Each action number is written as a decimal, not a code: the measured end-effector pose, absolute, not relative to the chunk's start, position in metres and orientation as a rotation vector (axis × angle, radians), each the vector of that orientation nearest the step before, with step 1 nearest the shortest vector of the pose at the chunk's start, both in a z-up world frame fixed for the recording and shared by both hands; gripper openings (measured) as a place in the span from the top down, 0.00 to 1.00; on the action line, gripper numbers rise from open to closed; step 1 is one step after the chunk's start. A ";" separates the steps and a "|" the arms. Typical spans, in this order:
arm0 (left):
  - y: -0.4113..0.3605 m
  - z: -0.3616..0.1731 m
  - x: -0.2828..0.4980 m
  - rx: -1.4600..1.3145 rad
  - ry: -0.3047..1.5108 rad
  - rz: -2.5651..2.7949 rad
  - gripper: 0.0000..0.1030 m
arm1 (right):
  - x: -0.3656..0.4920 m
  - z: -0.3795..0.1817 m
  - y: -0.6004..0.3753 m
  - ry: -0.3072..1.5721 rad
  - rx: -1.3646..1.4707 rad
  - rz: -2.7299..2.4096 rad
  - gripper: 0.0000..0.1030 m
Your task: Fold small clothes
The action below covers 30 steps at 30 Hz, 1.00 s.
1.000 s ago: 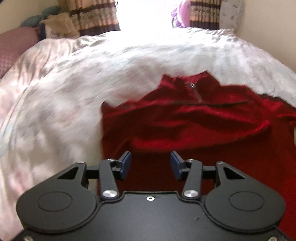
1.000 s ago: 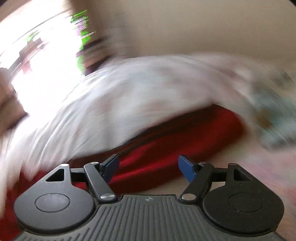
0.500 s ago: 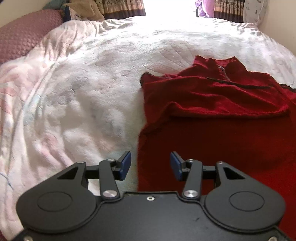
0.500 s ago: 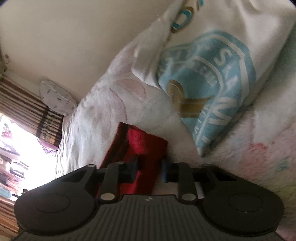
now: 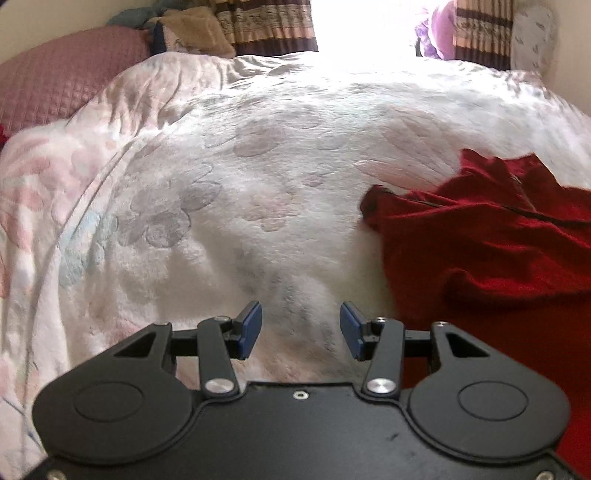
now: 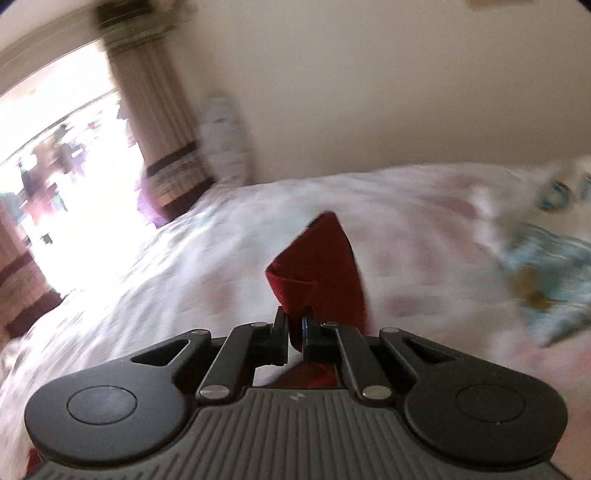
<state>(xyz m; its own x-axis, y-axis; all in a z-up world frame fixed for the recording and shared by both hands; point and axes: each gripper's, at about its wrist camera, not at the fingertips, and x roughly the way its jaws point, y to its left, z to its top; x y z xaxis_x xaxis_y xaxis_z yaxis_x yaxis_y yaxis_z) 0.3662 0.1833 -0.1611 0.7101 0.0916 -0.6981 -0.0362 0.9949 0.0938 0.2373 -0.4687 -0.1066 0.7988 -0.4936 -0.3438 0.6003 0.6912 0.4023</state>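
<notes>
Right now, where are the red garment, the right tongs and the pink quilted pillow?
red garment (image 5: pixel 480 243): left wrist view, wrinkled body.
right tongs (image 6: pixel 295 334): right wrist view, between fingertips, shut on red cloth.
pink quilted pillow (image 5: pixel 62 77): left wrist view, quilted face.

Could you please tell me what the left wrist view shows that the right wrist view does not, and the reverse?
Only the left wrist view shows the open left gripper over bare blanket, a pink pillow and the red top's collar. Only the right wrist view shows the right gripper shut on a red sleeve and a blue-printed cloth. Both show the red top, blanket and curtains.
</notes>
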 end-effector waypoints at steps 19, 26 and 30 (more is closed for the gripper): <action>0.254 -0.150 0.350 -0.117 0.772 0.048 0.53 | 0.331 -0.122 -0.022 0.534 0.326 0.134 0.64; 0.252 -0.143 0.347 -0.132 0.759 0.030 0.53 | 0.323 -0.117 -0.035 0.579 0.313 0.084 0.61; 0.249 -0.141 0.343 -0.132 0.752 0.032 0.53 | 0.323 -0.118 -0.037 0.576 0.284 0.047 0.60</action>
<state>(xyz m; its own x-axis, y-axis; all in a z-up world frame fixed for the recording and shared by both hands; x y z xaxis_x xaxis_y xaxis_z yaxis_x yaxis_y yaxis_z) 0.3431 0.2493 -0.1408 0.7303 -0.0185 -0.6829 -0.0763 0.9912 -0.1084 0.3227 -0.0369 -0.1177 0.8387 0.1226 -0.5306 0.0352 0.9601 0.2775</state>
